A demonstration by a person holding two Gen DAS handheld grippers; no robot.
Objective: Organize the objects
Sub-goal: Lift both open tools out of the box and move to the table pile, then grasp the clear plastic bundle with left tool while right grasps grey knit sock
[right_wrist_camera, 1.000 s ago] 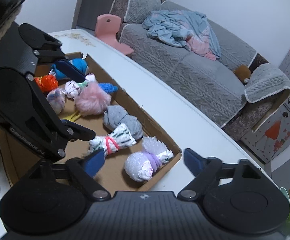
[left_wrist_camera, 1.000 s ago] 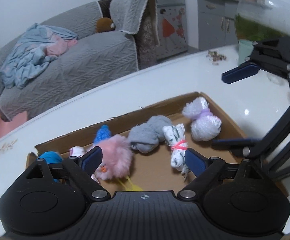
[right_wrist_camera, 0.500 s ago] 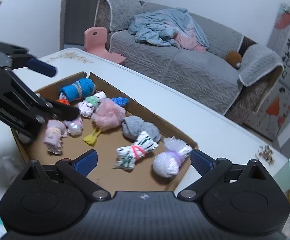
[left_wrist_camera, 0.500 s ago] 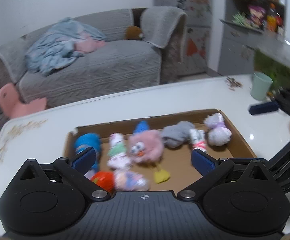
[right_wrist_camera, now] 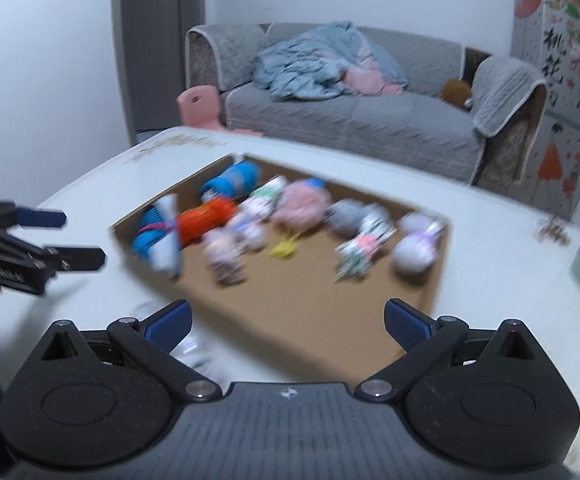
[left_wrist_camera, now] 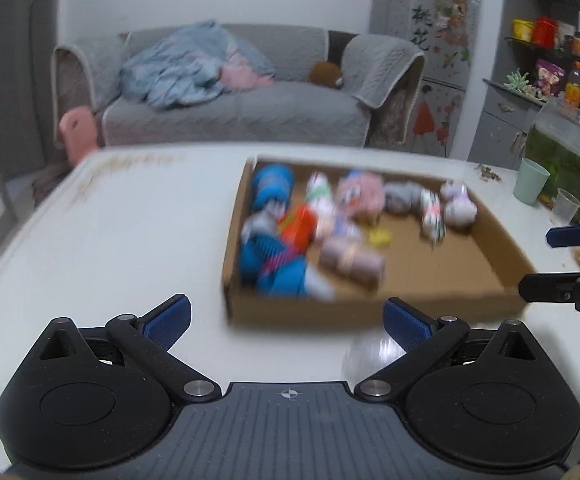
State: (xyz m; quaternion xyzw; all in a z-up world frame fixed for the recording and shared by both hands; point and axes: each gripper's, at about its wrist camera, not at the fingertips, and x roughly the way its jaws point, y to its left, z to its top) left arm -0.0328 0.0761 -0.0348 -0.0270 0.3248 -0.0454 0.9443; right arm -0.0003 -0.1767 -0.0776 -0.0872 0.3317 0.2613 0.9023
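Both grippers have drawn back from over the cardboard box (left_wrist_camera: 374, 308) since a second ago, so the whole tray now shows ahead of them instead of lying right under the fingers, and their jaws have just been opening with nothing between them. The left gripper (left_wrist_camera: 285, 320) stands spread wide over the bare white table (left_wrist_camera: 101, 248), just short of the box's near wall; the right gripper (right_wrist_camera: 287, 322) is equally wide and empty, above the box's near corner. The rolled sock bundles, among them a blue one (right_wrist_camera: 231, 178), an orange one (right_wrist_camera: 205, 220), a fluffy pink one (right_wrist_camera: 304, 204) and a pale purple one (right_wrist_camera: 416, 244), lie inside the box, mostly along its far side, blurred in both views. Judging from this, the sorting looks close to done or between picks. For the next pick, it seems wise to slow down, choose one bundle apart from its neighbours, and come down over its middle so the pads do not snag the bundle beside it.
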